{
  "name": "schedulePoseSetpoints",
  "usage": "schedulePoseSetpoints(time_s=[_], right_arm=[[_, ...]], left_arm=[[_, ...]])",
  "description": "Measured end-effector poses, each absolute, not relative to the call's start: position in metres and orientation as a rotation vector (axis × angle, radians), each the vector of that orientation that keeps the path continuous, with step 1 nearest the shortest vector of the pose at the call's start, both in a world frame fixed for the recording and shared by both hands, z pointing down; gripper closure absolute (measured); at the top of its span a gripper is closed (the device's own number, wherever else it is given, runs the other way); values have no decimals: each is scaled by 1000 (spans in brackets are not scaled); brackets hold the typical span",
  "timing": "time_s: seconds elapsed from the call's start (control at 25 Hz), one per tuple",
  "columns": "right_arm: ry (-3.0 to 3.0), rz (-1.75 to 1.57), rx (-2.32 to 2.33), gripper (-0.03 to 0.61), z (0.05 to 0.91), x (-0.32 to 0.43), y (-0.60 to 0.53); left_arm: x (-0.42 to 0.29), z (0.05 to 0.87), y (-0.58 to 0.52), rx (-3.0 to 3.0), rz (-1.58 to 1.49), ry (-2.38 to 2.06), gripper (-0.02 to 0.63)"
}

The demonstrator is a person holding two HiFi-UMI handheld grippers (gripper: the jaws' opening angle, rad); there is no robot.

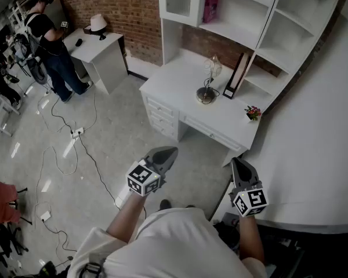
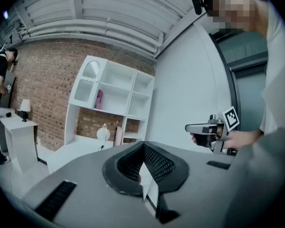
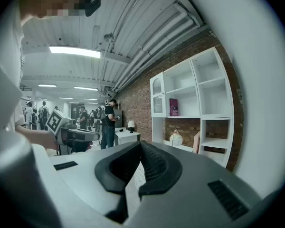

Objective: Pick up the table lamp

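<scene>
A table lamp (image 1: 209, 81) with a pale round shade and a round metal base stands on the white desk (image 1: 180, 80) below the shelf unit, well ahead of both grippers. It shows small and far off in the left gripper view as the lamp (image 2: 103, 133) and in the right gripper view as the lamp (image 3: 175, 137). My left gripper (image 1: 164, 155) is shut and empty, held over the floor in front of the desk. My right gripper (image 1: 241, 168) is shut and empty near the desk's right front corner. Each gripper view shows closed jaws, left gripper (image 2: 143, 148) and right gripper (image 3: 140, 147).
A pink book (image 1: 211, 6) stands on a shelf. A leaning frame (image 1: 238, 74) and a small flower pot (image 1: 253, 113) share the desk. Another small lamp (image 1: 97, 23) sits on a side desk (image 1: 104, 48) beside a standing person (image 1: 52, 45). Cables (image 1: 75, 133) cross the floor; a white wall (image 1: 319, 143) runs on the right.
</scene>
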State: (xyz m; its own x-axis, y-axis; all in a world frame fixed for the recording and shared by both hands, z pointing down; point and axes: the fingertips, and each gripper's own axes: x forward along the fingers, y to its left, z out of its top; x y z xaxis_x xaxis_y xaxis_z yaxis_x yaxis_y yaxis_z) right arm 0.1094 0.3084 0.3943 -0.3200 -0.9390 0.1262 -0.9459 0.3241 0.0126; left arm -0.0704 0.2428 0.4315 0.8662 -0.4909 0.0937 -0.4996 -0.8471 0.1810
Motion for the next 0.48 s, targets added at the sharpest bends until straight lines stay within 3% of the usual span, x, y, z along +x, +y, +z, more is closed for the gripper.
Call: schedulePoseSetpoints(time_s=[0.48], right_arm=[[-2482,90,1757,566,391,107,311]], left_arm=[[-67,431,248,2845,63,-753,597]])
